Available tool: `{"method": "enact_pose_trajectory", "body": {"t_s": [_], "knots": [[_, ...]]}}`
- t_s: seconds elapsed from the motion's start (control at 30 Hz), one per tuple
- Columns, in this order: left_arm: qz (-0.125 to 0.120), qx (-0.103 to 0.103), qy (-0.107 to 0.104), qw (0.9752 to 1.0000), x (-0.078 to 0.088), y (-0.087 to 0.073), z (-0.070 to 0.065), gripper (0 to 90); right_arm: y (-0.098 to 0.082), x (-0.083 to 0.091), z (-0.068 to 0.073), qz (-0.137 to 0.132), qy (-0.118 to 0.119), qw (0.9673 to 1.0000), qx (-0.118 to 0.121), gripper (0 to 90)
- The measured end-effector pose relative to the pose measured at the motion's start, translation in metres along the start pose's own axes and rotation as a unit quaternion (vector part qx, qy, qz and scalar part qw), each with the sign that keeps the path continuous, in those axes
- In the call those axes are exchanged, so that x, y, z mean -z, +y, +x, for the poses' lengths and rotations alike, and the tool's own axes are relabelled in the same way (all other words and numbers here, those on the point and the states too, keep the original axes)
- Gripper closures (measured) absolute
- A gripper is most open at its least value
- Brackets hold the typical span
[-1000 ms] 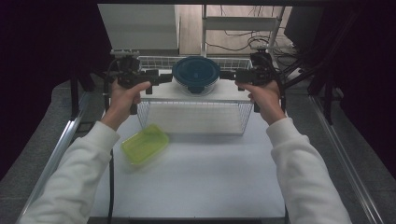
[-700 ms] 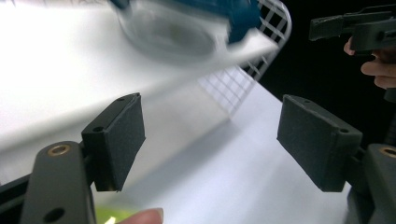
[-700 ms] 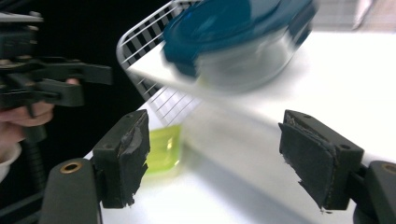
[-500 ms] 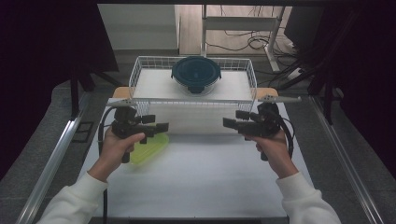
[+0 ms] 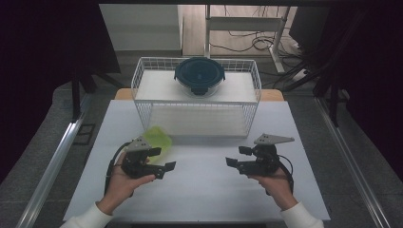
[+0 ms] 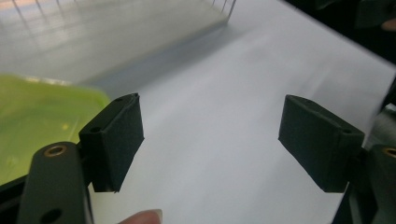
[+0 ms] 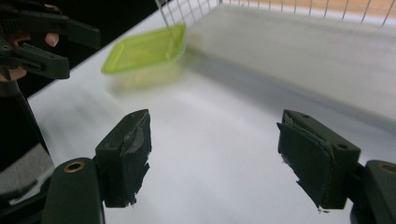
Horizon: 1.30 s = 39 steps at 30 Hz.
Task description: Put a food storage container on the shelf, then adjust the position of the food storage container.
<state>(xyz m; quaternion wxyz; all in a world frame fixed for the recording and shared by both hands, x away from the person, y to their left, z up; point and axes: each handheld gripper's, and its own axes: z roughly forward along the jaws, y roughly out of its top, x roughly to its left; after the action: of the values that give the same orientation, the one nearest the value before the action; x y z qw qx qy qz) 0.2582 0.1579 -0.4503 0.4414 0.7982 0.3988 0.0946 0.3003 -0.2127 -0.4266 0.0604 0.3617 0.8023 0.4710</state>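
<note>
High view: both grippers are being held low over the white table (image 5: pixel 204 190), jaws facing each other.
Left gripper (image 5: pixel 164 168): jaws are being kept spread, nothing pinched.
Green container (image 5: pixel 159 138): is lying at the left gripper's one o'clock, just beside it, likely within easy reach.
Wire basket (image 5: pixel 197 102): is being occupied by the lidded bowl (image 5: pixel 199 75) at twelve o'clock.
Right gripper (image 5: pixel 233 163): jaws are being kept spread, empty.

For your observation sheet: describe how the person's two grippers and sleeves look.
Both the left gripper and the right gripper are black, each with a grey three-cornered plate on top and a black cable trailing. The pads are dark and rectangular, the right gripper's frayed. The sleeves are white.
</note>
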Motion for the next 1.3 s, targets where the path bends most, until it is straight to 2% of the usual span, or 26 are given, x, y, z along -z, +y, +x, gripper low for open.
{"method": "enact_pose_trajectory", "body": {"t_s": [0.07,0.17,0.23,0.3,0.77,1.1,1.2,1.3], "knots": [[0.013,-0.001,0.002,0.9999,-0.005,-0.009,-0.002,22.0,-0.009,-0.002,0.001,0.005,-0.006,1.0,0.006,26.4],[0.033,-0.005,0.001,0.9994,-0.012,-0.019,-0.004,22.0,-0.021,-0.007,0.002,0.024,-0.001,0.9997,-0.002,26.5],[0.038,-0.012,0.005,0.9992,-0.014,-0.021,-0.004,21.9,-0.028,-0.011,0.003,0.037,0.002,0.9993,0.002,26.7],[0.036,-0.009,0.004,0.9993,-0.013,-0.021,-0.003,21.9,-0.033,-0.013,0.004,0.046,-0.002,0.9989,0.009,26.8],[0.035,-0.002,0.015,0.9993,-0.01,-0.024,0.0,21.5,-0.033,-0.014,-0.002,0.047,-0.005,0.9989,0.003,26.7],[0.034,0.0,0.011,0.9994,-0.011,-0.018,0.005,21.2,-0.035,-0.013,-0.002,0.051,-0.006,0.9987,0.003,26.6],[0.024,-0.002,0.008,0.9997,-0.003,-0.01,0.01,22.5,-0.035,-0.014,-0.002,0.053,-0.005,0.9986,0.004,26.4],[0.013,-0.002,0.014,0.9998,0.008,0.0,0.018,23.9,-0.036,-0.012,-0.002,0.052,-0.003,0.9986,0.005,26.4]]}}
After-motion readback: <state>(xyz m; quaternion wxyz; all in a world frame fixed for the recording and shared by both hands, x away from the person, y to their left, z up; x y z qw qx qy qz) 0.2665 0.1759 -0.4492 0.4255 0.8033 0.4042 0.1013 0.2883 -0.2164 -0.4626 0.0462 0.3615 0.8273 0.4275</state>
